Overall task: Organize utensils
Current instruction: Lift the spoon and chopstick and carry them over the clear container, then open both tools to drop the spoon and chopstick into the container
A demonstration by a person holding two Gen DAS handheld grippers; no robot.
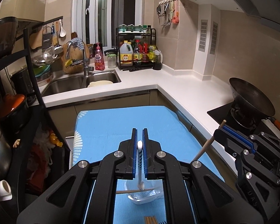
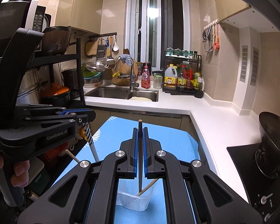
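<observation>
My left gripper [image 1: 139,130] is shut on a white spoon with blue stripes [image 1: 140,155], whose bowl hangs down over a clear plastic holder [image 1: 145,197] on the blue cloth. A wooden chopstick [image 1: 134,190] leans across that holder. My right gripper [image 2: 139,129] is shut on an upright chopstick [image 2: 140,125], its lower tip pointing into the holder [image 2: 132,201], where another chopstick [image 2: 147,186] leans. The right wrist view has the left gripper [image 2: 92,113] and its spoon [image 2: 94,149] at left. The left wrist view has the right gripper [image 1: 219,129] at right.
More chopsticks [image 1: 150,220] lie on the blue-covered table [image 1: 106,130] near me. A white counter [image 1: 186,93] wraps round behind, with a sink [image 1: 80,82], a condiment rack [image 1: 138,52] and a wok [image 1: 252,100] on the stove. A black shelf [image 1: 33,74] with pots stands at left.
</observation>
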